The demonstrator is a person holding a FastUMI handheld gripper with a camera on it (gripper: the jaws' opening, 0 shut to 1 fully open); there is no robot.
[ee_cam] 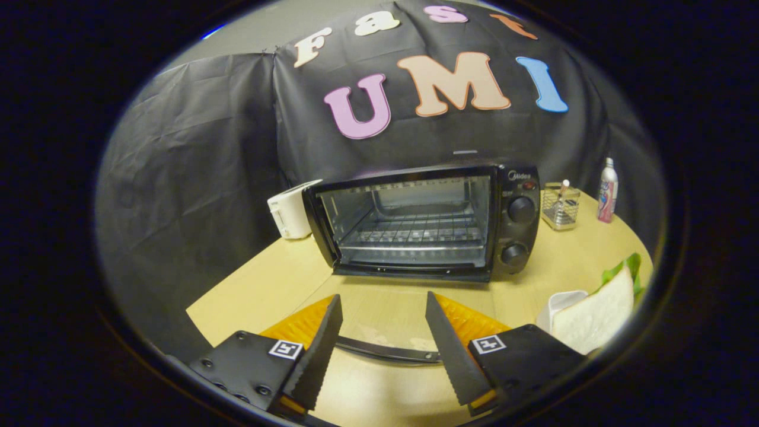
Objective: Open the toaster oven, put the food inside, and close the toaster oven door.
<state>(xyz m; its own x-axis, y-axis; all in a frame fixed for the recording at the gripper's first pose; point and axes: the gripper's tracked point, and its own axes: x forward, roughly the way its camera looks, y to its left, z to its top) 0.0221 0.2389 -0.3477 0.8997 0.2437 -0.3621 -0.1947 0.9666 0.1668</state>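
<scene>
A black toaster oven (427, 222) stands on the wooden table (261, 284) with its cavity exposed and a wire rack (415, 228) inside. Its glass door (385, 308) is folded down flat toward me. The dark door handle (388, 351) runs across the gap between my fingers. My gripper (385, 350) is open, with the fingers spread to either side of the handle and nothing pressed between them. To the right of the fingers a sandwich (596, 317) of white bread with green lettuce leans on a white holder (554, 305).
A white pop-up toaster (289, 209) sits just left of the oven. Right of the oven stand a clear holder with a utensil (560, 207) and a pink-and-white bottle (606, 191). Black cloth walls the booth behind. The table's left edge runs diagonally near my left finger.
</scene>
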